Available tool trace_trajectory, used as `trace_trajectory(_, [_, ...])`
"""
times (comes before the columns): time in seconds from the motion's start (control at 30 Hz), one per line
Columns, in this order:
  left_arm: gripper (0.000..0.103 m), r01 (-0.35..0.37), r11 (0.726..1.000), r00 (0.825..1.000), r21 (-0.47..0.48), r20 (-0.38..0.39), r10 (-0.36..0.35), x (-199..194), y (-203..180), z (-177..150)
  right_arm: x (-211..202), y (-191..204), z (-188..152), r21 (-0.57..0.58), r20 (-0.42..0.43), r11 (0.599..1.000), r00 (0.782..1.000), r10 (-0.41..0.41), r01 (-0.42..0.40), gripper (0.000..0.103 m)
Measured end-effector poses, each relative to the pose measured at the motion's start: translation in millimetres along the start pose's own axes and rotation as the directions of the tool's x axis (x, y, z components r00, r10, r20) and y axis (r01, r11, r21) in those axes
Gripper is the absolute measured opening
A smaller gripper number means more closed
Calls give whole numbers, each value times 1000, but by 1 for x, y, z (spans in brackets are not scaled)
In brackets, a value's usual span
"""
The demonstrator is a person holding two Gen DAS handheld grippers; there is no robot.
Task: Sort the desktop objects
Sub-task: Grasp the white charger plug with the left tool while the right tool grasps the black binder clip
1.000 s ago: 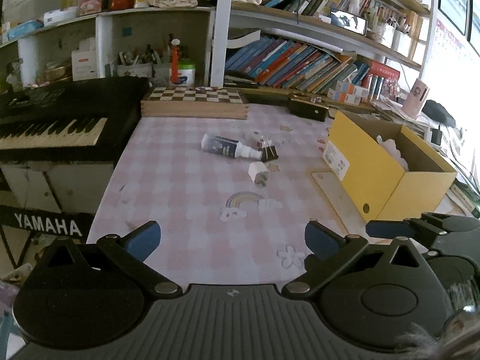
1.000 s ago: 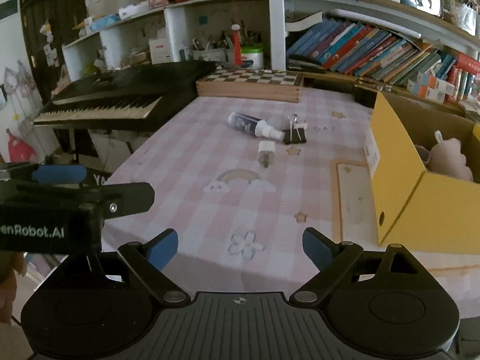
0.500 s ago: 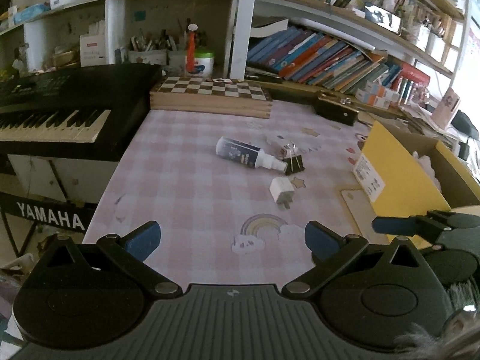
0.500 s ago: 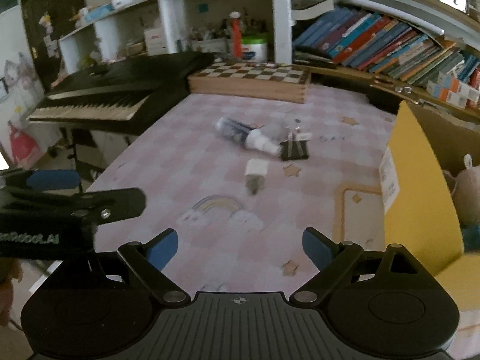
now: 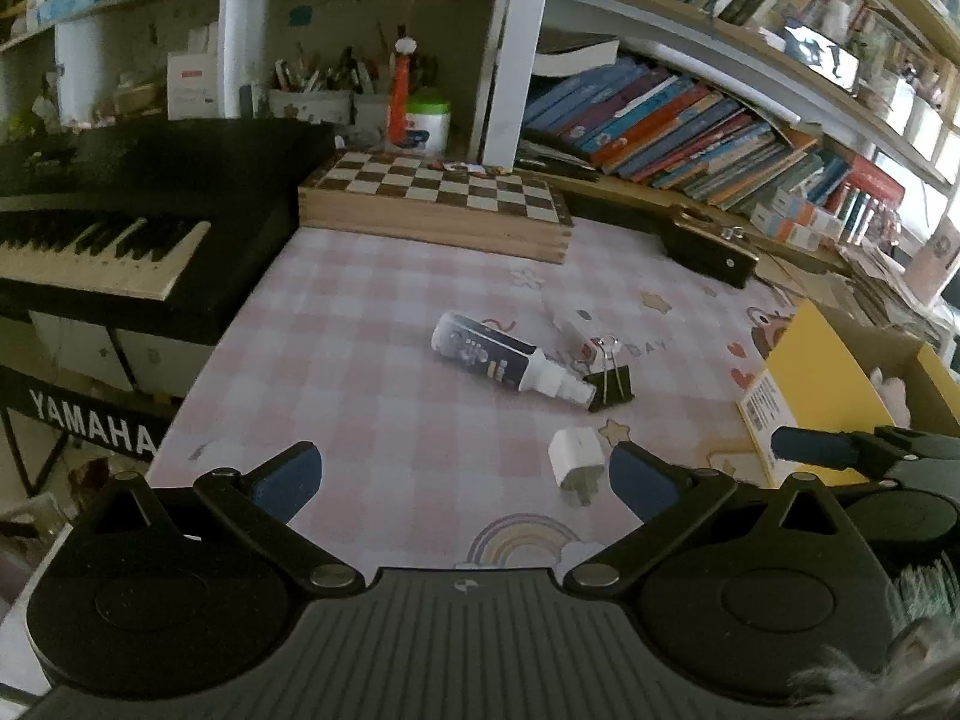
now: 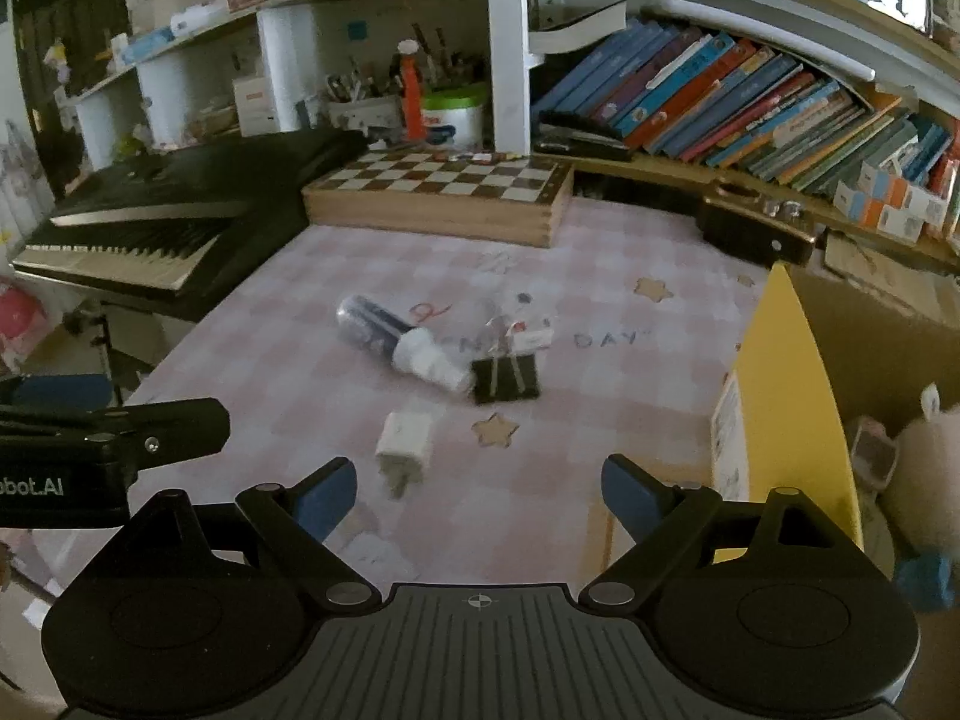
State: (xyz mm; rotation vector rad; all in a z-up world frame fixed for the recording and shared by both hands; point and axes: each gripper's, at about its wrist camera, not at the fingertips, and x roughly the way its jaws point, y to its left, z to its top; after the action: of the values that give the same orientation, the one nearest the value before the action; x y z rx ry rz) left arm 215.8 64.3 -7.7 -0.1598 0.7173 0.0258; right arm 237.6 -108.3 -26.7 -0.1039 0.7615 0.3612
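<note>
On the pink checked tablecloth (image 5: 360, 372) lie a dark spray bottle with a white nozzle (image 5: 504, 358), a black binder clip (image 5: 613, 387), a small white box (image 5: 577, 324) and a white charger plug (image 5: 575, 463). The same bottle (image 6: 396, 339), clip (image 6: 505, 379) and plug (image 6: 403, 439) show in the right wrist view. My left gripper (image 5: 462, 477) is open and empty, just short of the plug. My right gripper (image 6: 477, 495) is open and empty, with the plug near its left finger. A yellow box (image 6: 780, 420) stands at the right.
A wooden chessboard box (image 5: 438, 204) lies at the table's far edge. A black Yamaha keyboard (image 5: 120, 222) stands left of the table. Bookshelves (image 5: 690, 132) line the back. A plush toy (image 6: 924, 468) sits inside the yellow box. A black case (image 5: 708, 252) lies far right.
Both grippers have moved forward over the table toward the bottle, clip and plug, which now appear larger and closer. Both stay open. Nothing on the table has moved.
</note>
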Motion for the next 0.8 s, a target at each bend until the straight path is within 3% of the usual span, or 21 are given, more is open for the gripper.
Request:
trace_trajectory(0.17, [99, 9, 999, 998, 43, -65, -6, 26, -11, 4, 13, -19, 16, 32, 27, 999, 1000, -12, 11, 84])
trace_trajectory(0.37, [80, 91, 984, 990, 156, -123, -72, 64, -45, 8, 37, -32, 30, 50, -11, 999, 1000, 16, -16, 68])
trace_trajectory(0.57, [56, 106, 973, 981, 204, -182, -69, 102, -66, 8, 53, -20, 38, 14, -52, 998, 997, 62, -61, 66])
trace_trajectory(0.63, [37, 92, 974, 978, 209, -205, -49, 110, -68, 5, 56, -19, 41, 19, -55, 998, 996, 63, -62, 66])
trace_trajectory(0.67, [35, 89, 975, 977, 203, -210, -46, 112, -67, 4, 58, -19, 42, 20, -56, 998, 996, 62, -61, 66])
trace_trajectory(0.7, [27, 91, 976, 978, 197, -202, -50, 111, -65, 4, 60, -18, 43, 21, -58, 998, 997, 60, -58, 66])
trace_trajectory(0.8, [23, 69, 987, 977, 146, -211, -37, 111, -53, 9, 68, -16, 43, 23, -72, 999, 997, 38, -37, 62])
